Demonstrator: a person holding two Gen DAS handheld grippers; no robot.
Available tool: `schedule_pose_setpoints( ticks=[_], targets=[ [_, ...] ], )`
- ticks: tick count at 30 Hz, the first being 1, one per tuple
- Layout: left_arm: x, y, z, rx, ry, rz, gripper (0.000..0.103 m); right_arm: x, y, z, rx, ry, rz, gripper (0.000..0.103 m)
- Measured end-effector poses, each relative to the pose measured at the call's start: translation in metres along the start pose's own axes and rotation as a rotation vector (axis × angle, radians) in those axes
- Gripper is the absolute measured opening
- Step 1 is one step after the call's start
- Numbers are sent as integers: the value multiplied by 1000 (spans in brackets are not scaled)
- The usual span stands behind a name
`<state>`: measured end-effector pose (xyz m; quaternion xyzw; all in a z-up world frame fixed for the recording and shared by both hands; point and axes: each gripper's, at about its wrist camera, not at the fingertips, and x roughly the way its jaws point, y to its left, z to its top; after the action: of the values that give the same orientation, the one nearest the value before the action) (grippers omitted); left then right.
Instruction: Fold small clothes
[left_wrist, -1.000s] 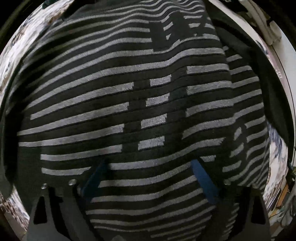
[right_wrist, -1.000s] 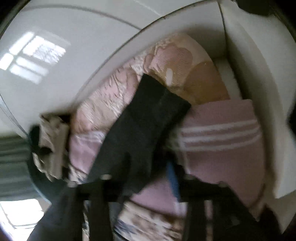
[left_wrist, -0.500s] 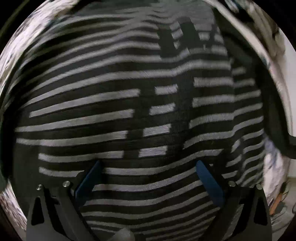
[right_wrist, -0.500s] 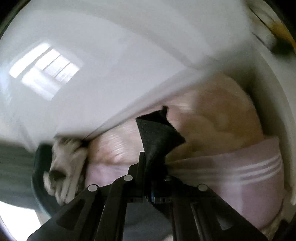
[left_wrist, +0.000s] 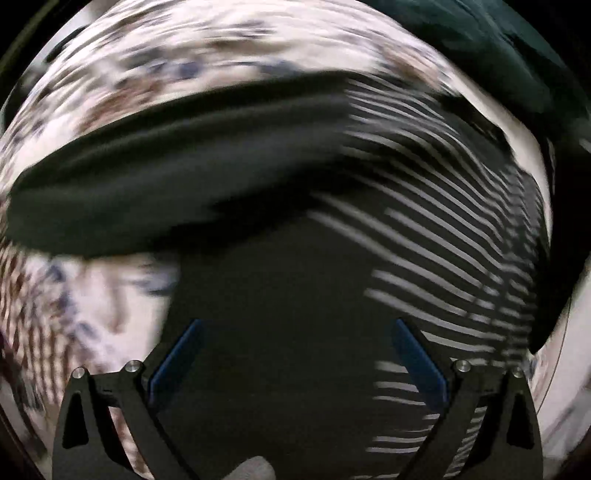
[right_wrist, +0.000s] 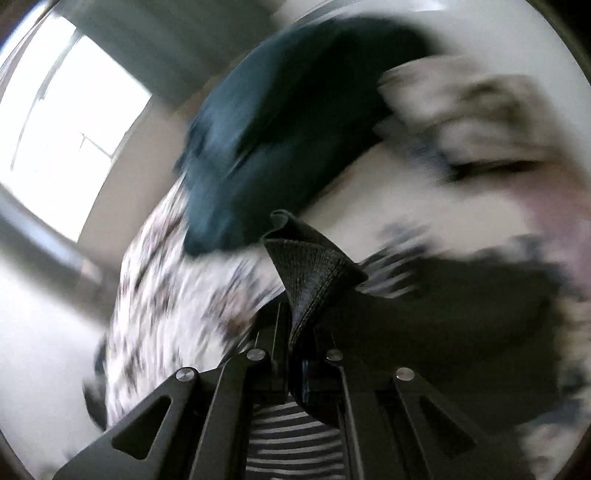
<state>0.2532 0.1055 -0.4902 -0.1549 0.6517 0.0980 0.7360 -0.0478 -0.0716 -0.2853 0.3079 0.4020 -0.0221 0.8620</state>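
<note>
A black garment with thin grey stripes lies on a floral sheet, its plain black inner side folded over it. My left gripper is open and empty, its blue-padded fingers spread just above the black fabric. My right gripper is shut on a black ribbed edge of the garment, which sticks up from between the jaws. The striped cloth also shows under the right gripper. Both views are motion-blurred.
A floral patterned sheet covers the surface; it also shows in the right wrist view. A dark teal cloth lies beyond, also at the left view's top right. A pale crumpled cloth lies to the right. A bright window is at left.
My right gripper has swung across with the black edge clamped, folding the plain black side over the stripes. The left view now shows the fold and floral sheet instead of only stripes.
</note>
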Motion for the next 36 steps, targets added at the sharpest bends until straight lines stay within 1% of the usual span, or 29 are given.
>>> schedule_pose_setpoints(
  ticks=[2, 3, 5, 6, 7, 8, 9, 10, 11, 12, 13, 14, 16, 19, 20, 21, 22, 23, 24, 25, 26, 27, 28, 29, 30, 31, 32, 34, 36],
  targets=[
    [-6, 32, 3, -53, -12, 14, 103, 55, 60, -36, -117, 71, 6, 4],
    [-9, 39, 1, -67, -22, 23, 103, 76, 79, -50, -159, 104, 3, 4],
    [-15, 57, 2, -91, -48, 47, 103, 125, 125, -97, -264, 227, 0, 4],
    [-17, 61, 3, -101, -60, 56, 103, 142, 139, -118, -307, 294, -1, 4],
    [-19, 69, 7, -114, -71, 63, 103, 163, 148, -136, -346, 388, 11, 6],
    [-21, 75, 12, -126, -82, 58, 103, 179, 155, -159, -374, 495, 15, 10],
    [-21, 75, 17, -136, -91, 49, 103, 189, 151, -167, -384, 569, 20, 14],
    [-24, 76, 24, -145, -104, 33, 103, 189, 149, -178, -378, 620, 43, 27],
    [-26, 77, 29, -145, -113, 20, 103, 178, 142, -181, -366, 623, 65, 45],
    [-27, 72, 38, -138, -127, 1, 103, 165, 130, -179, -355, 607, 73, 51],
    [-26, 66, 47, -122, -142, -16, 103, 148, 118, -176, -340, 585, 76, 62],
    [-25, 57, 55, -108, -152, -28, 103, 130, 99, -170, -317, 562, 66, 66],
    [-14, 42, 80, -76, -161, -56, 103, 100, 63, -156, -251, 525, 14, 66],
    [14, 10, 113, -23, -129, -71, 103, 60, 0, -135, -107, 495, -115, 66],
    [23, 1, 121, -7, -117, -71, 103, 49, -23, -129, -49, 483, -154, 66],
    [36, -10, 129, 20, -100, -51, 103, 46, -40, -123, -8, 476, -176, 66],
    [49, -20, 135, 48, -87, -29, 95, 38, -62, -119, 51, 459, -206, 66],
    [59, -27, 139, 73, -85, -11, 82, 33, -78, -115, 91, 439, -229, 66],
    [65, -32, 140, 90, -83, -4, 36, 30, -90, -111, 124, 423, -241, 66],
    [73, -36, 141, 109, -77, -4, 0, 26, -104, -105, 168, 393, -253, 66],
    [74, -38, 141, 125, -98, 9, 1, 22, -114, -99, 201, 358, -256, 65],
    [71, -38, 139, 137, -138, 22, 0, 19, -121, -93, 221, 321, -258, 65],
    [66, -37, 137, 153, -186, 65, 0, 18, -125, -88, 230, 289, -270, 65],
    [64, -34, 138, 158, -208, 86, 0, 20, -129, -84, 229, 272, -281, 65],
    [63, -25, 141, 136, -216, 94, 0, 17, -133, -80, 229, 268, -291, 65],
    [65, -12, 146, 95, -204, 91, 0, 20, -137, -78, 227, 270, -305, 65],
    [67, 1, 150, 43, -183, 58, 0, 20, -140, -77, 226, 273, -314, 65],
    [65, 20, 152, -49, -138, -51, 2, 25, -145, -75, 213, 293, -327, 65],
    [54, 31, 144, -85, -131, -87, 2, 33, -142, -76, 186, 322, -339, 65]
  ],
)
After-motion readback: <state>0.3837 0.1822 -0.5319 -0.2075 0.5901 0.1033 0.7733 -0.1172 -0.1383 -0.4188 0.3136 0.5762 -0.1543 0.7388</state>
